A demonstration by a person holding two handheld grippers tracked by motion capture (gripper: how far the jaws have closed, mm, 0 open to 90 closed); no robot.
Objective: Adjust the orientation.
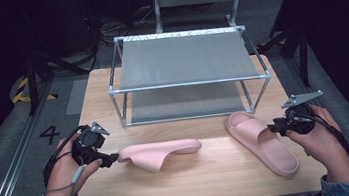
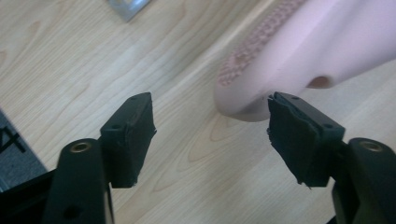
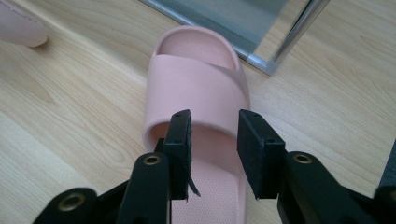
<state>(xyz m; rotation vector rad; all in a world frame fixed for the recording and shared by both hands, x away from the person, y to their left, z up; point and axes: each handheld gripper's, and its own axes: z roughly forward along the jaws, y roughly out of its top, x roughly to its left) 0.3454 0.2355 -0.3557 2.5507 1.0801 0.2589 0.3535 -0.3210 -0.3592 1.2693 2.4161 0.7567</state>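
two pink slippers lie on the wooden counter (image 1: 207, 174), both in front of the metal shoe rack (image 1: 187, 73) that stands at the counter's far middle. the left slipper (image 1: 161, 152) lies tipped on its side, in front of the rack's left half, its sole edge turned up. the left gripper (image 1: 109, 160) sits at that slipper's left end; in the left gripper view its jaws are spread wide with nothing between them, and the slipper's rounded end (image 2: 243, 100) touches or nearly touches the tip of the right-hand jaw. the right slipper (image 1: 263, 142) rests flat, sole down, in front of the rack's right corner post, its toe pointing toward the rack. the right gripper (image 1: 273, 128) is at that slipper's right side; in the right gripper view its jaws are parted and hover over the footbed just behind the strap (image 3: 198, 88), gripping nothing. each gripper is held in a hand, the left hand (image 1: 65, 169) and the right hand (image 1: 327, 145), both nearer the camera than the rack.
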